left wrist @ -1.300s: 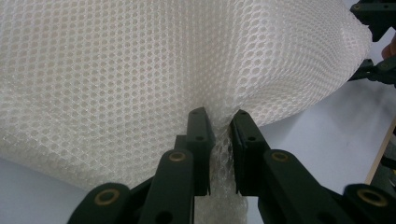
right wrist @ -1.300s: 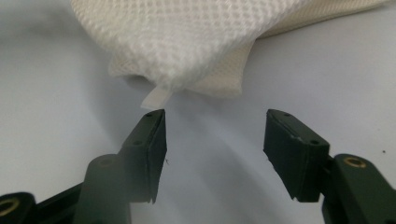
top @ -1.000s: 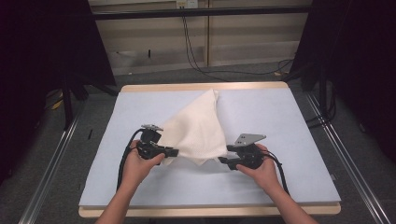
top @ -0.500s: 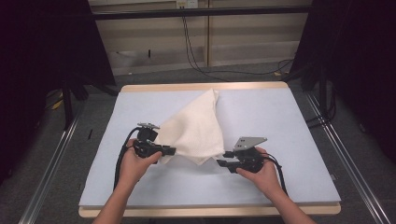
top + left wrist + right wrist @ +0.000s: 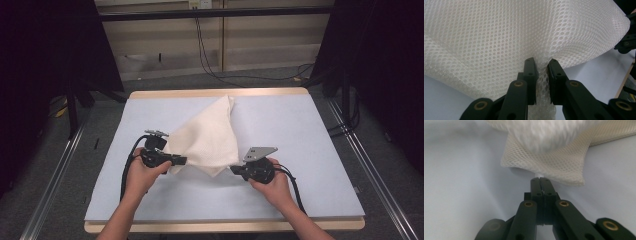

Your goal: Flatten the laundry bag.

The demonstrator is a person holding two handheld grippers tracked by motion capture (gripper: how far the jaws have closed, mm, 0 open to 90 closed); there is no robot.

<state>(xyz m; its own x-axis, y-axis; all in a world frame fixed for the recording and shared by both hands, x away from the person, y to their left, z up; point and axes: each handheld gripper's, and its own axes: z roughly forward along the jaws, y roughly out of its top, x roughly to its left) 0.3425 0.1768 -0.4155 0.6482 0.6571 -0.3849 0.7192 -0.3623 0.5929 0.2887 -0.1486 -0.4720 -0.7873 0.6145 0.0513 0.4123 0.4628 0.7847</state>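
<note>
Mesh cloth [image 5: 207, 137] lies mid-table on the blue mat [image 5: 310, 140], folded to a rough triangle, its point toward the far edge. I hold its near edge at two places.

Left claw [image 5: 177, 160]: jaws partly closed, a bunched pleat of mesh [image 5: 543, 72] pinched between them, the sheet rising ahead of the tips. Right claw [image 5: 235, 170]: jaws pressed together in the right gripper view, a sliver of white at the tips [image 5: 540, 179]; I judge it holds a thin edge of cloth [image 5: 549, 160], but the bite looks shallow.

Step in hand, as I read it: lifting or spreading the near edge.

To do it well:
- keep both hands level, pull evenly
- move slowly; the right grip could slip
- watch that the left pleat does not drag lower layers along
- keep tension gentle; mesh stretches and snags.
</note>
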